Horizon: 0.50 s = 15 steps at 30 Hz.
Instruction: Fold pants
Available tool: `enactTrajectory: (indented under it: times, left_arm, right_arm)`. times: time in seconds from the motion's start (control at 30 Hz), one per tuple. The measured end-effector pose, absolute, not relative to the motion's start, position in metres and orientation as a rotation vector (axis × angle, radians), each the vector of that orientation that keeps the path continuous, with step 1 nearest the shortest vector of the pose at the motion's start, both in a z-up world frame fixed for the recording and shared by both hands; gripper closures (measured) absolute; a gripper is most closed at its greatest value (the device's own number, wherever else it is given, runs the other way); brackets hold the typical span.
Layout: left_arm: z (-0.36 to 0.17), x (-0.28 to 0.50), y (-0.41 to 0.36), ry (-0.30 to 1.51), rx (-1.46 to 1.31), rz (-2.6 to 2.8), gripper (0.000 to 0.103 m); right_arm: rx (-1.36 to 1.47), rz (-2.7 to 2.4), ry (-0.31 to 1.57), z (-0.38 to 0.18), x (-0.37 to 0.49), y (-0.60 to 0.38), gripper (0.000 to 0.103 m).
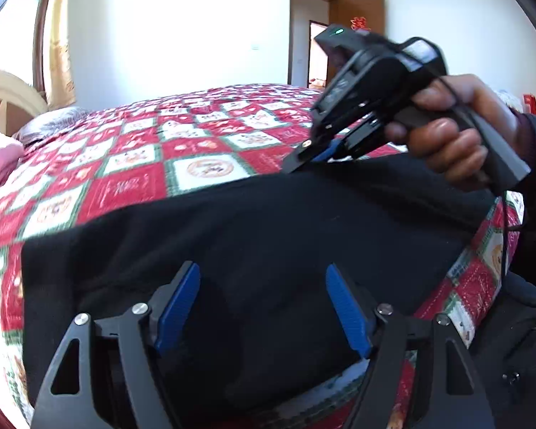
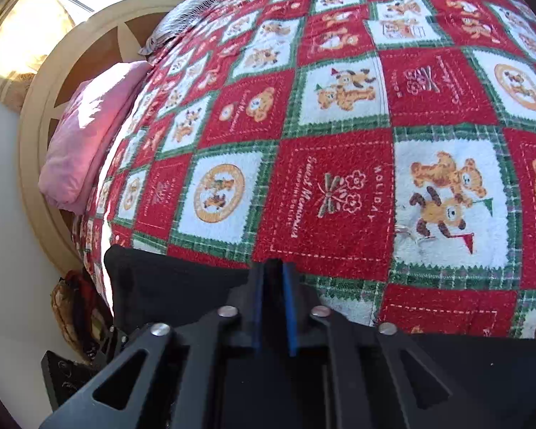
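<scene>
While the black, soft-fabric pants [image 1: 253, 236] lie spread flat near the edge of the bed, on the red, white and green checked blanket with teddy-bear prints [image 2: 339, 125], we hold a gripper at each of two sides of them. Their long axis runs across the left wrist view, from a free corner at the left to the far right end by our right hand [image 1: 453, 132].

Our left gripper [image 1: 264, 304] hovers over the near edge of the cloth, its blue-padded fingers [image 1: 180, 307] spread wide apart and gripping nothing; the pants lie straight ahead of it and just below. Our right gripper [image 2: 277, 302] is clenched, its blue pads nearly together on the far edge of the pants, where a thin black fold shows between them. We judge it is pinching the fabric there.

So the right hand already has the far edge, and the left is nearer the unheld near edge; we reckon the next move needs the left to close on that edge before any lifting or folding.

Beyond the pants, a pink pillow [image 2: 85, 136] rests against the cream curved headboard [image 2: 43, 107]. We see no containers holding anything here.
</scene>
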<state>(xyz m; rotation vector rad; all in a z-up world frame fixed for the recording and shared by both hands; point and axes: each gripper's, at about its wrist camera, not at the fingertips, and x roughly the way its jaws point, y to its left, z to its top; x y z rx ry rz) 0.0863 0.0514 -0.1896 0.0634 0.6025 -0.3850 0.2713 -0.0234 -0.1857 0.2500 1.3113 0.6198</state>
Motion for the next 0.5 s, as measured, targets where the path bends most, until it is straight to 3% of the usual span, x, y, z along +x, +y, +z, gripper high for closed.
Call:
enactTrajectory:
  times: [0.17,0.43,0.47,0.5]
  left_arm:
    - [-0.191,0.083,0.054,0.599,0.067,-0.367,0.027]
    - [-0.192,0.079,0.057,0.593,0.076,-0.36,0.027]
    - [-0.191,0.079,0.057,0.594,0.076,-0.357,0.027]
    - [-0.19,0.079,0.058,0.595,0.075,-0.351,0.027]
  right_arm:
    - [0.21,0.601,1.183,-0.158,0.268,-0.021,0.099]
    - [0.143,0.569,1.179,-0.189,0.273,-0.017,0.099]
    - [0.15,0.571,1.174,-0.187,0.271,-0.02,0.093]
    - [0.151,0.561,1.168,-0.183,0.269,-0.024,0.081]
